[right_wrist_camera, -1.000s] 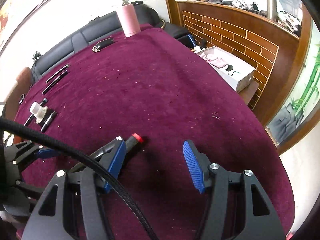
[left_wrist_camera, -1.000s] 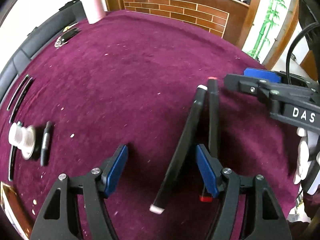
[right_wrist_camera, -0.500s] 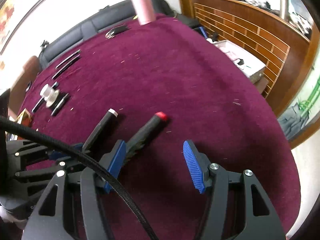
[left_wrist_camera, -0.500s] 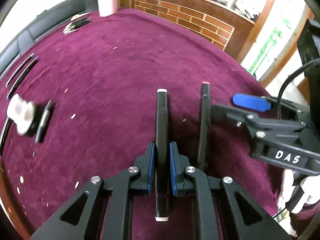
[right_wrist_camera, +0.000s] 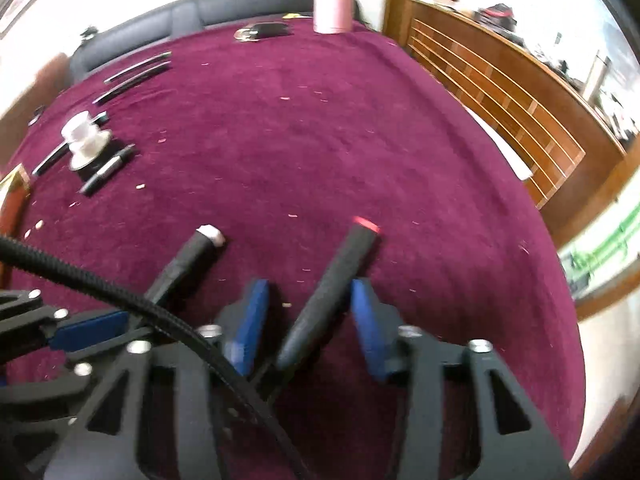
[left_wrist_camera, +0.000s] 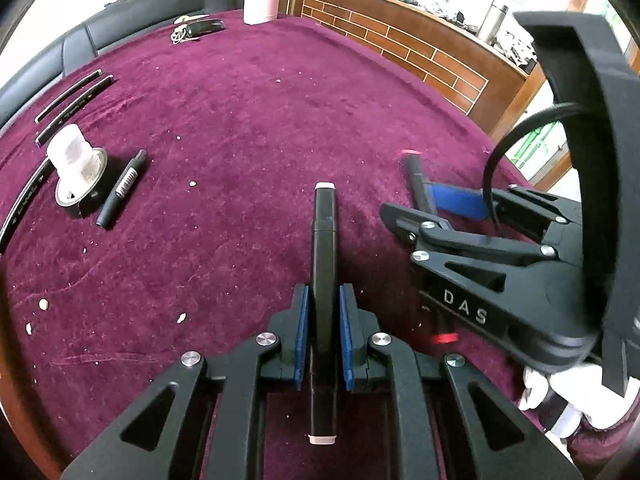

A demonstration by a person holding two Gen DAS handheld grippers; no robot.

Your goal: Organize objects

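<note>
Two black markers (left_wrist_camera: 324, 280) (right_wrist_camera: 332, 292); white-tipped, red-tipped

Red-tipped marker (left_wrist_camera: 416, 184) mid-length hidden behind right gripper (left_wrist_camera: 448, 204), right wrist view motion-blurred throughout, print on black strips (left_wrist_camera: 72, 108) beside white bottle (left_wrist_camera: 72, 156) illegible

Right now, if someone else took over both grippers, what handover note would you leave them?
Left gripper: shut on the white-capped marker.
Right gripper: jaws have just been closing around the red-capped marker; a gap still shows on one side, so the grip is not confirmed.
Other pens, the tape roll and the white cap lie together at the far left of the maroon tablecloth.
Done: both markers reached.
Left: probably finish the right grip and carry both markers over.
</note>
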